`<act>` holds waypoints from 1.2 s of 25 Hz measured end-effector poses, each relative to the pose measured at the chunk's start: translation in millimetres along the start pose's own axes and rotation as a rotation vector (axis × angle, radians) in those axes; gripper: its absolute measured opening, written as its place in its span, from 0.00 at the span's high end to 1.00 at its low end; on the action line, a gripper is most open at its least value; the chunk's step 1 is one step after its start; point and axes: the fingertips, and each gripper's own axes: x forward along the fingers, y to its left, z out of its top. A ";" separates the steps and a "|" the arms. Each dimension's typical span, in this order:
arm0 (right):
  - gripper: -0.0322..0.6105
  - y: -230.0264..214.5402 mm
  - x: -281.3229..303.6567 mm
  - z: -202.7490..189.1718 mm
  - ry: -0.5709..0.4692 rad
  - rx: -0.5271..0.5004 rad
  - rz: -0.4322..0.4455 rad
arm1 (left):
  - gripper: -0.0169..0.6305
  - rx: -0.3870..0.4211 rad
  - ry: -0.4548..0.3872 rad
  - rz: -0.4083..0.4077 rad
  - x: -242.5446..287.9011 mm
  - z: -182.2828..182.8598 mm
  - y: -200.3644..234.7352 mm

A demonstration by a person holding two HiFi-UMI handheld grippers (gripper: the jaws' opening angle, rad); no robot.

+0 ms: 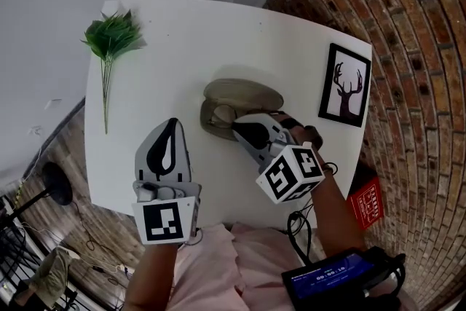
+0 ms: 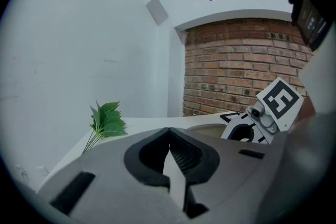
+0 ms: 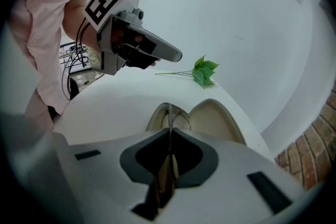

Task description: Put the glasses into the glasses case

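Note:
An open beige glasses case [image 1: 244, 93] lies in the middle of the white table [image 1: 182, 47]. My right gripper [image 1: 234, 129] points down into its lower half, shut on a thin-framed pair of glasses [image 3: 167, 113]. In the right gripper view the frame runs out from between the jaws over the case's hollow [image 3: 212, 120]. My left gripper [image 1: 173, 121] hovers to the left of the case, shut with nothing in it; its tips [image 2: 169, 130] meet. The case's rim [image 2: 210, 127] shows low in the left gripper view.
A green leafy sprig [image 1: 111, 40] lies at the table's far left. A black-framed deer picture [image 1: 345, 84] lies near the right edge, by the brick wall [image 1: 415, 47]. A red box [image 1: 368, 202] sits on the floor at the right.

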 end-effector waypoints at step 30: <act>0.92 23.2 13.2 -4.8 -0.010 0.011 0.069 | 0.96 -0.005 0.025 0.008 -10.5 -12.9 4.3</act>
